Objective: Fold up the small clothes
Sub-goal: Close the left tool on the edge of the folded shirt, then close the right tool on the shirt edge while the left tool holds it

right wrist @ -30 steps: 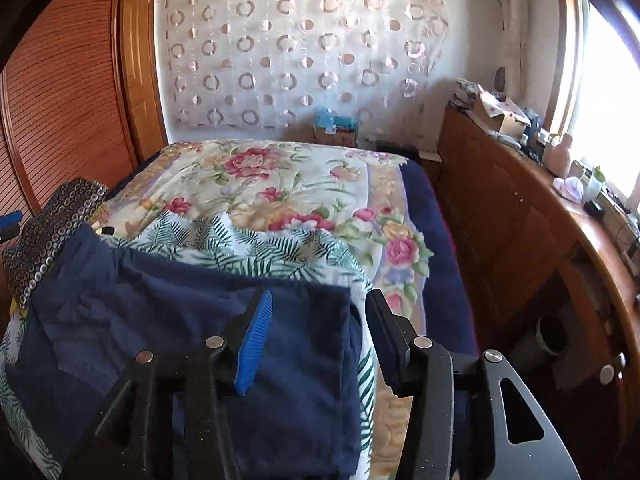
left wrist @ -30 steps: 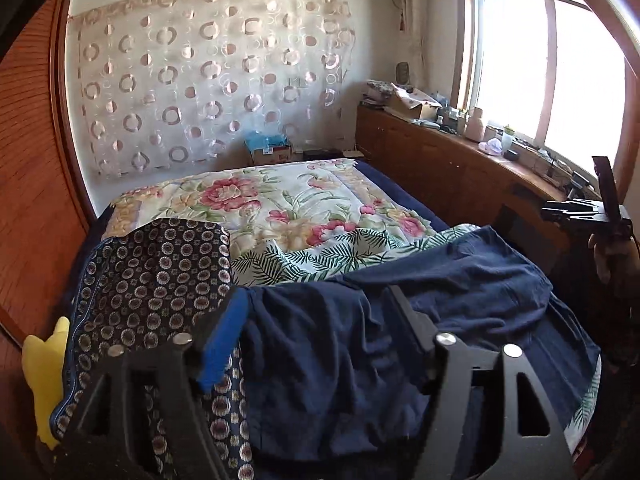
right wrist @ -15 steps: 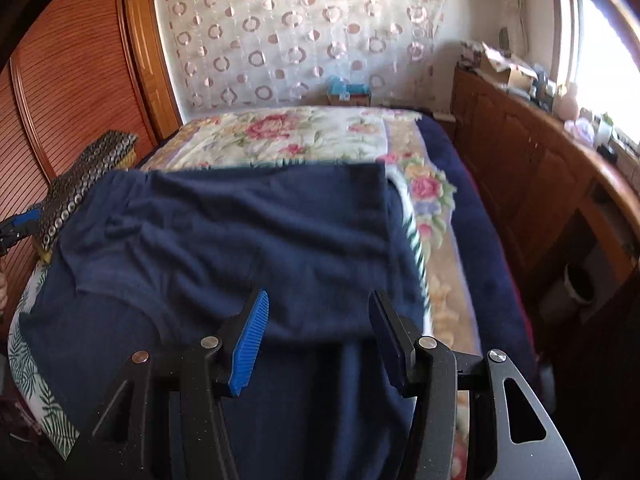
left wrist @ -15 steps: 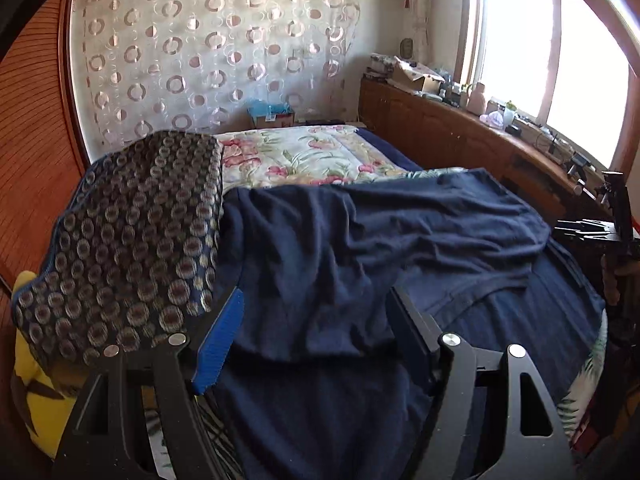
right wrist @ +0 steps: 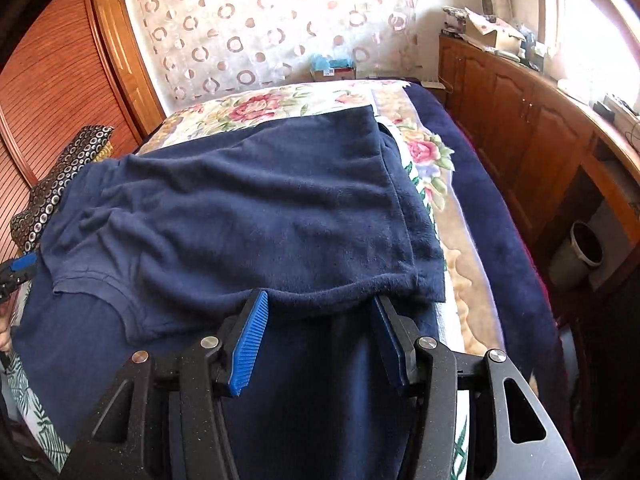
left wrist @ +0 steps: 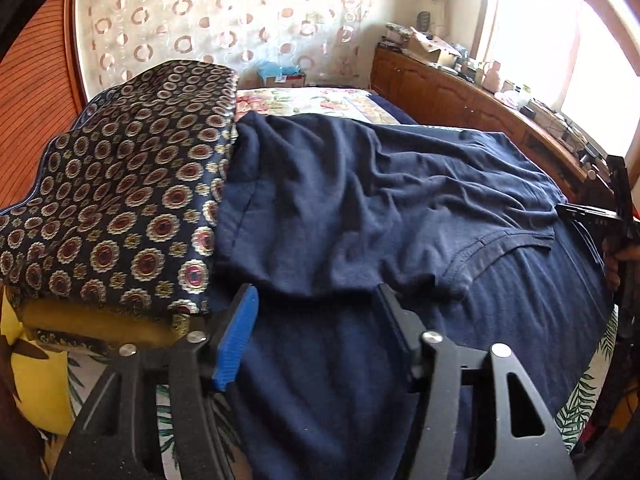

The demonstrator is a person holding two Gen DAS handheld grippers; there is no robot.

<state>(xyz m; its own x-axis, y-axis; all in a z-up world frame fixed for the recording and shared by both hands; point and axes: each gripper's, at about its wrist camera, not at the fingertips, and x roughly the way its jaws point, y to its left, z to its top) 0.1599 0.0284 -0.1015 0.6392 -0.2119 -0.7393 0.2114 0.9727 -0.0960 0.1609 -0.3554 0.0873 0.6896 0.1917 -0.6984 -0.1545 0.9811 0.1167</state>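
A navy blue T-shirt (left wrist: 380,208) lies across the bed, its far half folded toward me over the near half; it also shows in the right wrist view (right wrist: 248,208). The folded edge runs just in front of both grippers. My left gripper (left wrist: 316,300) is open, its fingers at the folded edge near the shirt's left side. My right gripper (right wrist: 320,300) is open at the folded hem near the shirt's right side. The neckline (left wrist: 492,244) shows between them. The right gripper also shows at the right edge of the left wrist view (left wrist: 592,216).
A dark patterned cushion (left wrist: 120,208) on a yellow pillow (left wrist: 36,376) sits left of the shirt. The floral bedspread (right wrist: 280,104) lies beyond. A wooden cabinet (right wrist: 540,132) runs along the right, with a bin (right wrist: 576,252) on the floor.
Both grippers came down and toward me, laying the shirt's far half over the near half. The fold edge now rests on the bed with both jaws open.
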